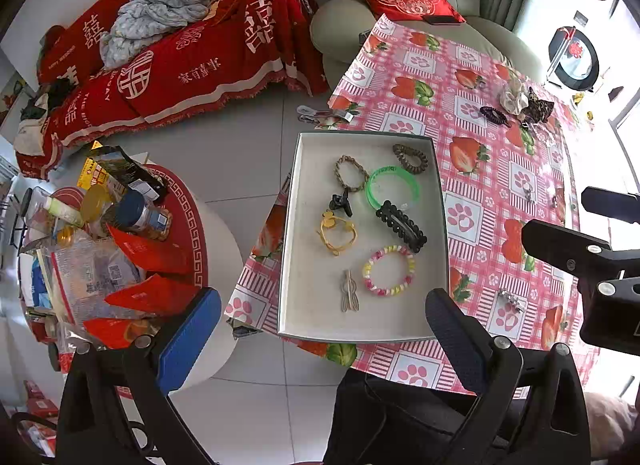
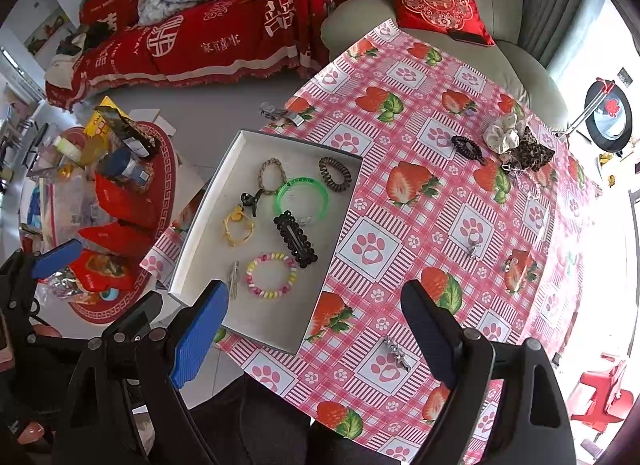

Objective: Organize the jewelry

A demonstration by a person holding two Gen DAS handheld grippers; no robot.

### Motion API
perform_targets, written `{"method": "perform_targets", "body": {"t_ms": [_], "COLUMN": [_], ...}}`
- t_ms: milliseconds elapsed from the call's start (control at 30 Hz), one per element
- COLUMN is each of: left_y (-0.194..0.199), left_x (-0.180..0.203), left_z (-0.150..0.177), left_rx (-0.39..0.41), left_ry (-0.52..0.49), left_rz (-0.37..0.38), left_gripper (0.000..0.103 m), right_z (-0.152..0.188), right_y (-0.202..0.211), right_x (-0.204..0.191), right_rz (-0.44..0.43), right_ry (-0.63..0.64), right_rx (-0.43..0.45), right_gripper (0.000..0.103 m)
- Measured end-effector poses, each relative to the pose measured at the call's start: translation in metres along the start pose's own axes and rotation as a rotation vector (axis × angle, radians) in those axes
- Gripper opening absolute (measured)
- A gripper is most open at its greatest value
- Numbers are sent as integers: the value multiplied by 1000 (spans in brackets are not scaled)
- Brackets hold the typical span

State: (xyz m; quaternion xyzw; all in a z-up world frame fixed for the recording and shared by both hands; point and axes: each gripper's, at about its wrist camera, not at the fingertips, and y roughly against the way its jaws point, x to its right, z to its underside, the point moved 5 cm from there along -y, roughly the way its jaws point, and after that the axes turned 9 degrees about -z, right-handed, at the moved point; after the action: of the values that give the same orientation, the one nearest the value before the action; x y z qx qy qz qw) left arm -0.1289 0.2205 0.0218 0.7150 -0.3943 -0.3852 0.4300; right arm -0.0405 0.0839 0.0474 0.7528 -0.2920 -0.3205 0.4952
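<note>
1. The left gripper [image 1: 320,325] is hovering with its blue-padded fingers [image 1: 188,341] standing wide and holding nothing.
2. The right gripper [image 2: 316,329] is likewise hanging wide open and empty.
3. A small silver metal hair clip [image 2: 396,353] is lying loose on the pink strawberry-print tablecloth [image 2: 440,193], between the right fingers, toward five o'clock of the shallow white cardboard tray [image 2: 260,325].
4. Its long axis is running roughly ten to four, so the right gripper is probably nearer.
</note>
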Motion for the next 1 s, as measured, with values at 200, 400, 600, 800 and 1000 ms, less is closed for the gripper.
{"method": "perform_targets", "body": {"t_ms": [200,400,600,800,1000], "left_y": [0,0,1,1,0], "left_x": [0,0,1,2,2], "left_z": [0,0,0,1,1], "left_rx": [0,0,0,-1,-1], "left_ry": [1,-1,0,4,3], "left_rz": [-1,-1,-2,-3,-3], "left_gripper": [103,103,103,103,103], "right_z": [0,0,0,0,1], "right_y": [0,0,0,0,0], "right_x": [0,1,1,1,2], "right_rz": [0,-1,-1,-2,-2], "right_ry": [-1,1,1,3,0], "right_rx": [0,-1,-1,-1,-3], "right_gripper": [90,90,90,90,90]}}
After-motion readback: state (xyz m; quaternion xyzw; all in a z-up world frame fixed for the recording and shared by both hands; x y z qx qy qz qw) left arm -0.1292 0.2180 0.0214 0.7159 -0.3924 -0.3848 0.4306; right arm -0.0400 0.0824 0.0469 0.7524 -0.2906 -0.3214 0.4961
